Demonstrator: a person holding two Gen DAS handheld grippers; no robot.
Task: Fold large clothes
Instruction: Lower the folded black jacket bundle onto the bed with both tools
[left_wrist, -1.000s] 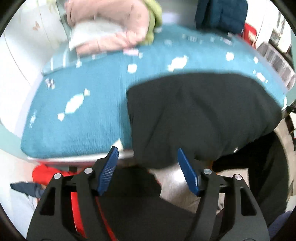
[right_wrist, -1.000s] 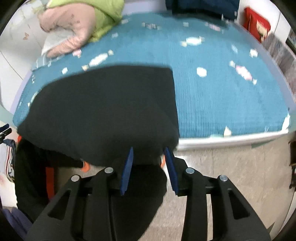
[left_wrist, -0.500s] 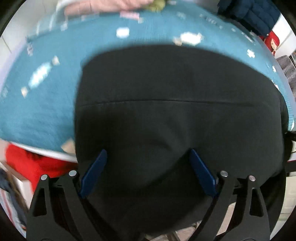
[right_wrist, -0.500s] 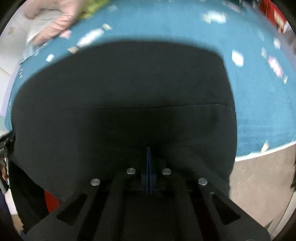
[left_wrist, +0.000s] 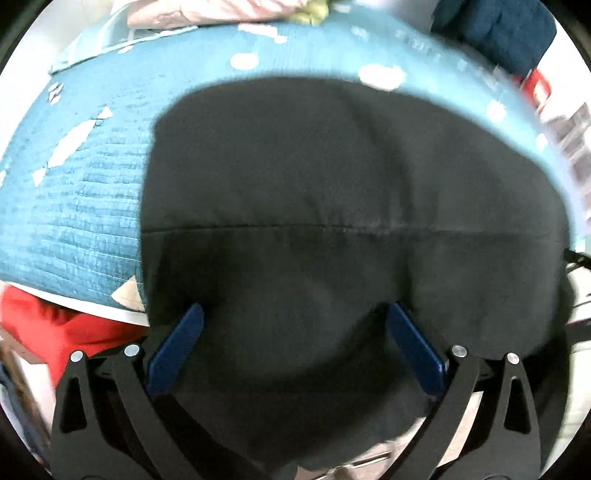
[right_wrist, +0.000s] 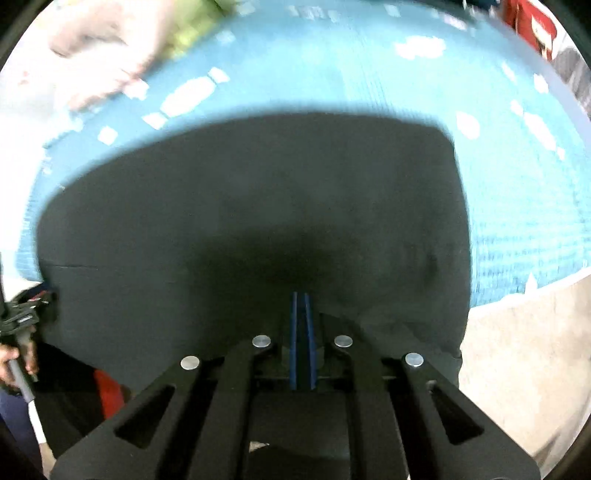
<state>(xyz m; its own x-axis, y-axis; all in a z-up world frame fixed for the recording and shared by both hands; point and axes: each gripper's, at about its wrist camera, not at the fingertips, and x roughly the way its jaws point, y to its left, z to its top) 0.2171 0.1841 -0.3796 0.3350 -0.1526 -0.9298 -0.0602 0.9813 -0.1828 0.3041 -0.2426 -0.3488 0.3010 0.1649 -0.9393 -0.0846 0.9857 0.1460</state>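
On teal bedspread (left_wrist: 74, 206), black garment (left_wrist: 332, 192) lies w/ long axis 9–3 o'clock, near edge overhanging. Left gripper (left_wrist: 295, 347) released, spread wide; right gripper (right_wrist: 302, 332) clenched on garment, unchanged vs. 0.5 s ago.

Bright, even daylight-ish; heavy fisheye w/ black vignette corners.
Motion blur worst at top/right edges of both views, esp. teal bedspread (right_wrist: 517, 206) pattern. Soft shadow pooled on black garment (left_wrist: 332, 206) ahead of right gripper (right_wrist: 302, 306). No glare; fabric detail mostly lost.
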